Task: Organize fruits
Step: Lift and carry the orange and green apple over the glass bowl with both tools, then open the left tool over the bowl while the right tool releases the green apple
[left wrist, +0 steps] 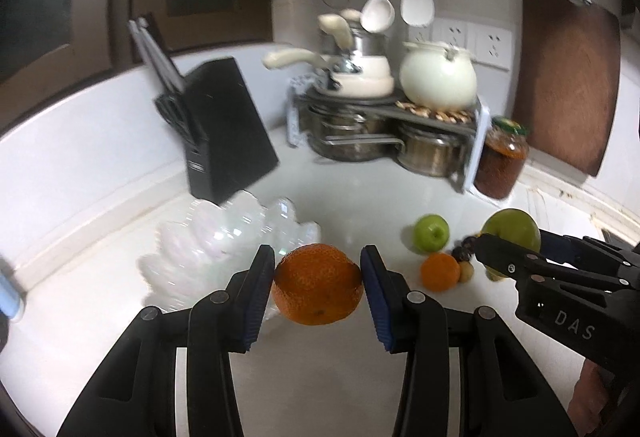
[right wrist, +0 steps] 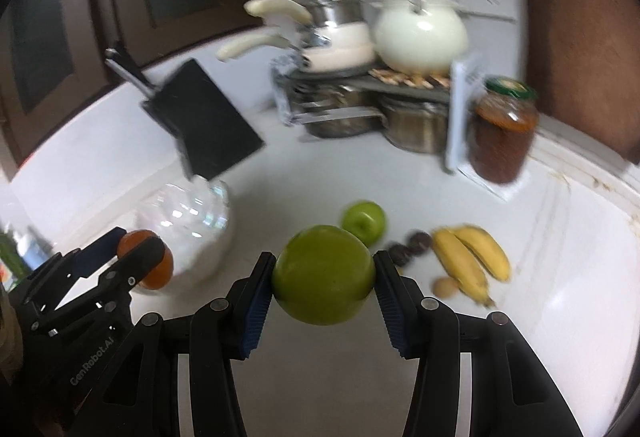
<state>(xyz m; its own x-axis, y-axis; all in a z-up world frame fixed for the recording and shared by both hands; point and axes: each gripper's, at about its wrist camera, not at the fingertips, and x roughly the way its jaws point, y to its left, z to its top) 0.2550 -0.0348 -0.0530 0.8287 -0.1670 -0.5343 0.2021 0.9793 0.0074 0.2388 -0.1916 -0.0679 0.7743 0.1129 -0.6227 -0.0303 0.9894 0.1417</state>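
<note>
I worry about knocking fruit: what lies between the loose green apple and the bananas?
In the right wrist view, dark round fruits lie on the counter between the loose green apple and the bananas.

Each of the 2 views looks forward along its own claw, down at a slant over the white tabletop [left wrist: 344, 193] toward the corner wall.

The left wrist view sits close behind the left claw [left wrist: 318, 283]; the right claw [left wrist: 486, 255] enters beyond and to the right of it. The right wrist view sits close behind the right claw [right wrist: 324, 277], with the left claw [right wrist: 138, 251] low to its left.

Both views share the black slanted knife block [left wrist: 218, 129] [right wrist: 204, 121] ahead-left, the round white ceramic pot [left wrist: 438, 77] [right wrist: 420, 33] straight ahead, and the small green apple [left wrist: 431, 233] [right wrist: 364, 221] just beyond the claws.
</note>
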